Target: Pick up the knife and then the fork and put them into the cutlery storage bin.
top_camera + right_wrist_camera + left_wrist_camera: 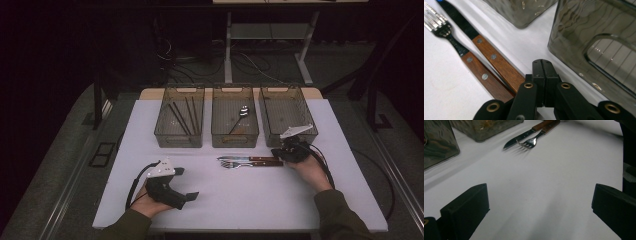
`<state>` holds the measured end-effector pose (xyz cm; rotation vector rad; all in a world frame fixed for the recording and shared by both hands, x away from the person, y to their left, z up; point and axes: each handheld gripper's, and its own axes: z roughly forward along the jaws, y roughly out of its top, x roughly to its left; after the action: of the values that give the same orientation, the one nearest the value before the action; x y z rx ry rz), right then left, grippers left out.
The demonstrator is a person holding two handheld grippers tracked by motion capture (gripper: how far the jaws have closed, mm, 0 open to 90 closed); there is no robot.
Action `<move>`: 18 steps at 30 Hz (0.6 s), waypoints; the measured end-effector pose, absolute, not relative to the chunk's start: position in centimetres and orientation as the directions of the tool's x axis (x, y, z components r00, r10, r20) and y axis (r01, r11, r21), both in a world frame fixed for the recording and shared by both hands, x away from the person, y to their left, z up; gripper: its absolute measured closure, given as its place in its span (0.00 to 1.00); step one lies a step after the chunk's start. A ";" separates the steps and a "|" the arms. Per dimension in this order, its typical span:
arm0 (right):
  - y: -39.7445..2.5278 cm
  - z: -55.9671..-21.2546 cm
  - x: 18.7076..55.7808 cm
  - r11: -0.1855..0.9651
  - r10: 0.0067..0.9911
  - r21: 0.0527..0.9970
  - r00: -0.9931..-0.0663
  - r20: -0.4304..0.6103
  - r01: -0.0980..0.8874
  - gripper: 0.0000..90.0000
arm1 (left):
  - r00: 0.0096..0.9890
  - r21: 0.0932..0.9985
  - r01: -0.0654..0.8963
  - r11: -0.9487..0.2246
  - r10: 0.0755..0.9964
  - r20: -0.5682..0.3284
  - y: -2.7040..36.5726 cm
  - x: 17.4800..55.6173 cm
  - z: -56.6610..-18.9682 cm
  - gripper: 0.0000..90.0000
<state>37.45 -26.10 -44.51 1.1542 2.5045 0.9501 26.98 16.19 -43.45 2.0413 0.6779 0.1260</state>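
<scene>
Two utensils (knife (496, 62), fork (474, 65)) beside right hand-held gripper (542, 65).

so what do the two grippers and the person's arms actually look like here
Both are black handheld tools. The left gripper and right gripper each carry a pale grey three-cornered plate on top and trail a black cable. The right gripper's linkage shows brass-coloured rivets, and the left's blocky jaw pads are matte black. The sleeves are dark olive.

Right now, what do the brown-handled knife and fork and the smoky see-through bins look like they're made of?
Brown-handled knife and brown-handled fork: apparently wood handles with metal rivets; the fork's shiny tines suggest steel, the knife's blade looks darker. Smoky see-through bins: likely tinted translucent plastic, with a wavy surface.
</scene>
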 end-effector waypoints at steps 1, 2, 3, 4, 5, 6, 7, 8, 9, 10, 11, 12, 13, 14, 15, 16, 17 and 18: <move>-26.1 -44.5 37.4 0.484 0.743 0.637 -0.667 0.064 0.600 0.99 | 0.842 0.818 0.413 -0.399 0.510 -0.176 16.2 27.0 -43.5 0.00; -26.1 -44.5 37.3 0.486 0.742 0.635 -0.668 0.062 0.600 0.99 | 0.843 0.819 0.413 -0.399 0.508 -0.177 16.2 27.0 -43.5 0.00; -26.1 -44.4 37.2 0.490 0.740 0.632 -0.670 0.063 0.601 0.99 | 0.843 0.819 0.413 -0.399 0.508 -0.178 16.2 27.0 -43.5 0.00; -26.0 -44.4 37.1 0.494 0.737 0.630 -0.673 0.063 0.600 0.99 | 0.843 0.819 0.413 -0.399 0.508 -0.178 16.2 27.0 -43.5 0.00; -26.0 -44.4 37.0 0.499 0.734 0.627 -0.676 0.061 0.599 0.99 | 0.844 0.818 0.413 -0.401 0.507 -0.177 16.2 27.0 -43.5 0.00; -26.0 -44.4 36.9 0.505 0.731 0.624 -0.680 0.059 0.596 0.99 | 0.844 0.817 0.413 -0.402 0.506 -0.178 16.2 27.0 -43.5 0.00; -26.0 -44.3 36.8 0.510 0.728 0.620 -0.683 0.059 0.596 0.99 | 0.844 0.815 0.415 -0.404 0.506 -0.179 16.2 27.0 -43.5 0.00; -25.9 -44.3 36.7 0.511 0.726 0.618 -0.685 0.061 0.597 0.99 | 0.844 0.815 0.415 -0.405 0.506 -0.179 16.1 27.0 -43.5 0.00; -25.9 -44.3 36.6 0.518 0.722 0.615 -0.690 0.059 0.594 0.99 | 0.844 0.815 0.415 -0.405 0.505 -0.179 16.1 27.0 -43.5 0.00; -25.8 -44.3 36.5 0.525 0.717 0.612 -0.695 0.056 0.592 0.99 | 0.845 0.815 0.414 -0.406 0.504 -0.178 16.1 27.0 -43.5 0.00; -25.8 -44.3 36.4 0.528 0.713 0.609 -0.699 0.060 0.592 0.99 | 0.846 0.815 0.412 -0.408 0.503 -0.176 16.2 27.0 -43.4 0.00; -25.7 -44.2 36.2 0.530 0.711 0.607 -0.700 0.063 0.592 0.99 | 0.845 0.816 0.412 -0.405 0.504 -0.176 16.2 27.0 -43.4 0.00; -25.7 -44.2 36.2 0.538 0.705 0.605 -0.707 0.059 0.587 0.99 | 0.844 0.817 0.413 -0.403 0.505 -0.178 16.2 27.0 -43.4 0.00; -25.8 -44.2 36.1 0.543 0.702 0.601 -0.710 0.057 0.586 0.99 | 0.844 0.816 0.414 -0.403 0.505 -0.179 16.2 27.0 -43.4 0.00; -25.7 -44.2 36.0 0.545 0.699 0.601 -0.713 0.060 0.584 0.99 | 0.845 0.816 0.414 -0.403 0.505 -0.179 16.2 27.0 -43.4 0.00; -25.7 -44.1 36.0 0.548 0.696 0.599 -0.715 0.061 0.584 0.99 | 0.844 0.816 0.414 -0.403 0.505 -0.179 16.2 27.0 -43.4 0.00; -25.7 -44.1 35.9 0.551 0.693 0.596 -0.718 0.062 0.583 0.99 | 0.845 0.816 0.414 -0.404 0.504 -0.179 16.2 27.0 -43.4 0.00; -25.7 -44.1 35.8 0.551 0.692 0.595 -0.719 0.067 0.586 0.99 | 0.846 0.816 0.413 -0.405 0.503 -0.179 16.2 27.0 -43.4 0.00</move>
<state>35.78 -25.67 -44.08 1.0855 2.6083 0.9012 26.99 16.19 -43.39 2.0484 0.6701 0.1160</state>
